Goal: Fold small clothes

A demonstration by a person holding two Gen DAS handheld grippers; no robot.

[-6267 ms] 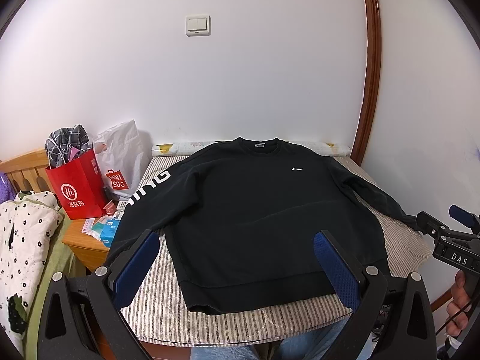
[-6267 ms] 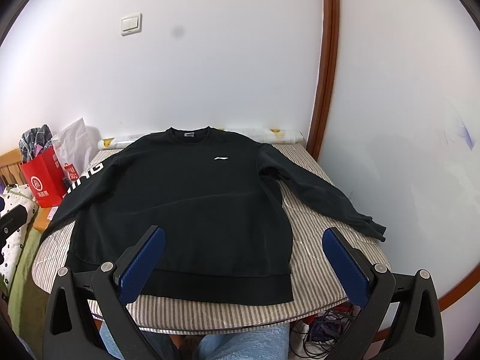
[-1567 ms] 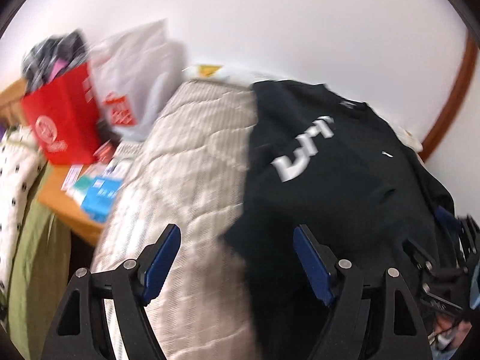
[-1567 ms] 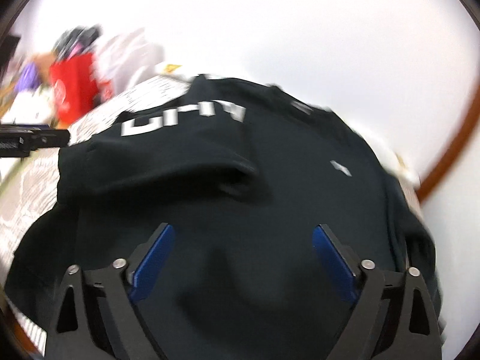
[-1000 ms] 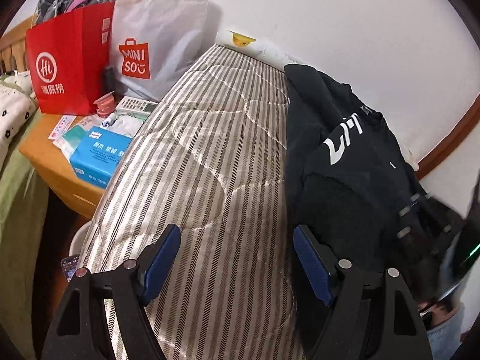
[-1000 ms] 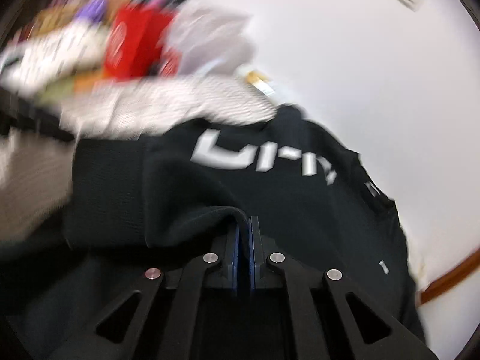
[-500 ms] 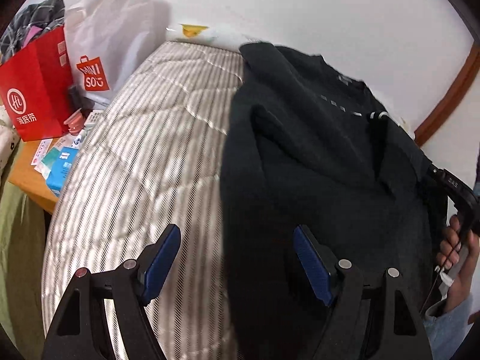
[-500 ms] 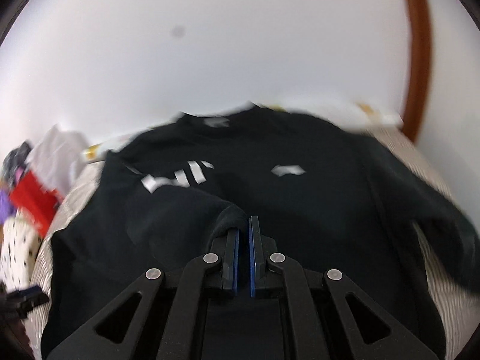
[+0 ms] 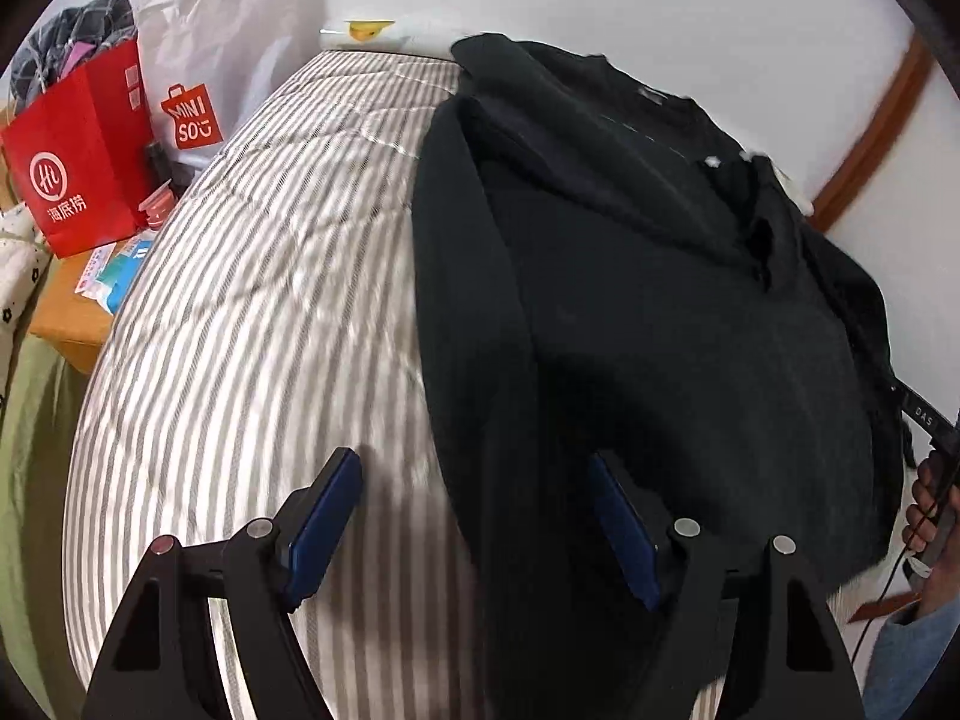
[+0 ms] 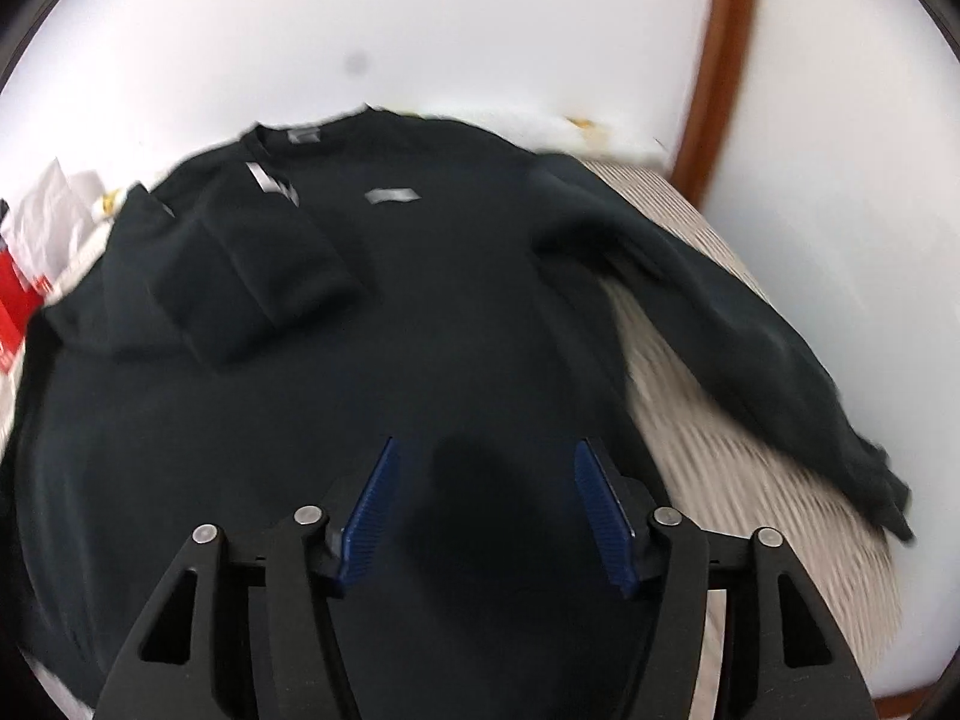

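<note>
Since 0.5 s ago right gripper (image 10: 483,507) has let go of the sleeve cuff, jaws now spread w/ nothing between. Black sweatshirt (image 10: 456,312) lies flat on the striped mattress (image 9: 252,312), one sleeve (image 10: 252,276) folded across the chest, other sleeve (image 10: 750,330) stretched out toward the mattress edge. Left gripper (image 9: 474,531) jaws wide apart, over the sweatshirt's side edge. Red bag (image 9: 78,150) & white Miniso bag (image 9: 222,66) beside the mattress.
</note>
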